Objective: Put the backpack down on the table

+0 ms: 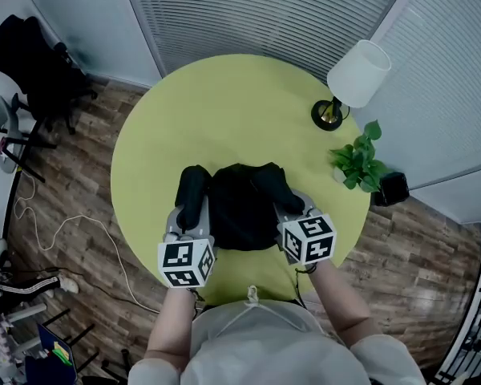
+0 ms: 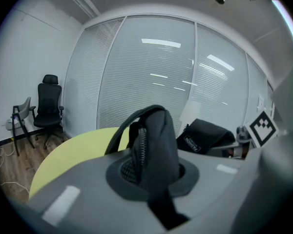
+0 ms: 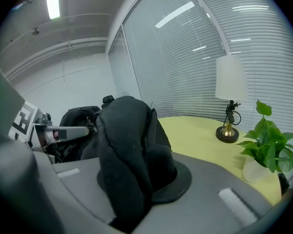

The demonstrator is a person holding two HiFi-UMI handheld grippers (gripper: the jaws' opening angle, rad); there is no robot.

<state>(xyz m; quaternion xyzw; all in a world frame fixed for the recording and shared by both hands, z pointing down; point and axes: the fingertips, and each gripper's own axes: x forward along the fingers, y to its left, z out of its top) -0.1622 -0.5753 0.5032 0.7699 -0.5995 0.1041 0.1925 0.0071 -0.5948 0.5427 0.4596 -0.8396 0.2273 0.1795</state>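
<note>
Hoodie front and both forearms fill the bottom of the head view, and just past them are the two marker cubes, so everything's happening close to the body. Left gripper has its jaws clamped tight on the left strap. In the left gripper view the padded black strap stands straight up out of the pinch, with a zipper edge showing. Right gripper is doing the same to the right strap, and in its own view a thick wad of black fabric is squeezed between the jaws. The backpack sits between the two grippers, over the near part of the yellow-green round table. Honestly I can't tell whether its bottom is touching the top yet. My take on doing this well: keep both hands level so the bag goes down flat instead of tipping toward the edge near the person. I wouldn't let go of either strap until the weight is clearly on the table. There's lots of bare tabletop further in, and the lamp and plant are well off to the right, so nudging it inward a bit looks safe.
</note>
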